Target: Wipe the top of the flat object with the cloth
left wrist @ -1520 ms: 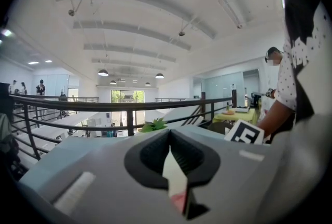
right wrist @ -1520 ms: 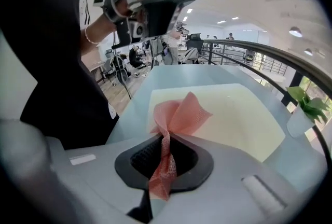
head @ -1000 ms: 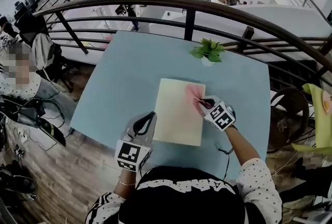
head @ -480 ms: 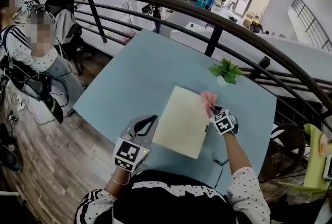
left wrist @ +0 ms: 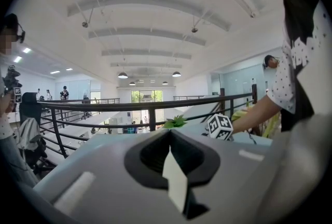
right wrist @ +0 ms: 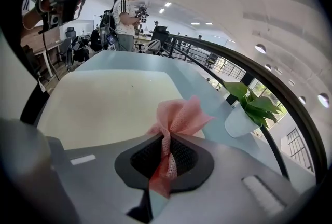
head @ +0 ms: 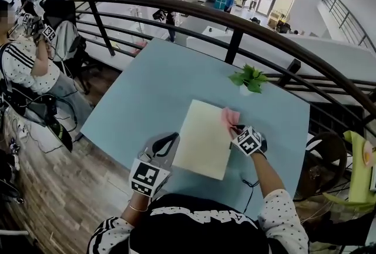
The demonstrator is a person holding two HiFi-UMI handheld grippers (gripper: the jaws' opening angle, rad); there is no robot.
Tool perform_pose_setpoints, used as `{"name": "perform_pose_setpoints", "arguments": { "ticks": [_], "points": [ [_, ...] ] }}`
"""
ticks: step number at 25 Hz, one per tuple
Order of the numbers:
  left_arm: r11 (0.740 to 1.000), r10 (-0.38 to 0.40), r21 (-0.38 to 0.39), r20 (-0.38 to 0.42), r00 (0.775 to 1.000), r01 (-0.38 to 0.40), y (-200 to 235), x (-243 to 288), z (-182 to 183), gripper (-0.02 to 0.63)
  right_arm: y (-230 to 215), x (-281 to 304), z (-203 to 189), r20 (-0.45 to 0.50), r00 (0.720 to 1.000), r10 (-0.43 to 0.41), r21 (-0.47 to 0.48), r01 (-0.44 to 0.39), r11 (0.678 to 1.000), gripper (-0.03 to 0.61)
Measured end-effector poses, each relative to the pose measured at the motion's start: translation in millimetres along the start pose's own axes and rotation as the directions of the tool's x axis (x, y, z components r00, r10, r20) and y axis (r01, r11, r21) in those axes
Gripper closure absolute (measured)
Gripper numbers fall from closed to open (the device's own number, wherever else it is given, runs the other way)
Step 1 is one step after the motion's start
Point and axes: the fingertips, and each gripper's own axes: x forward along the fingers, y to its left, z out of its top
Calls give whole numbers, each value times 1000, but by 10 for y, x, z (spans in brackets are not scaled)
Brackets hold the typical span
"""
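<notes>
The right gripper [head: 237, 128] pinches a crumpled pink mesh cloth [head: 228, 116], which lies on the far right corner of the flat cream rectangular board [head: 202, 141] on the light-blue worktop [head: 147, 94]. The left gripper [head: 169, 140], its jaws pressed together, sits at the board's near left edge.

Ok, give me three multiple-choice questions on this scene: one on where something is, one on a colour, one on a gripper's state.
1. Where does the potted plant stand? A on a chair; B on the table's far edge, near the railing; C on the floor.
2. What colour is the cloth? A blue; B white; C pink.
3. The right gripper is: A shut on the cloth; B open and empty; C shut on the plant.
Answers: B, head view shows it beyond the cream board; C, pink in both views; A, cloth bunched between its jaws.
</notes>
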Motion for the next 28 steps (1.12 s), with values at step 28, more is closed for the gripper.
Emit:
{"name": "perform_pose_setpoints", "arguments": {
  "ticks": [28],
  "points": [
    [992,-126,5,18,992,126,-196,266,-19,614,885,-307,3,42,991,129,-97,-124,988,558]
  ]
}}
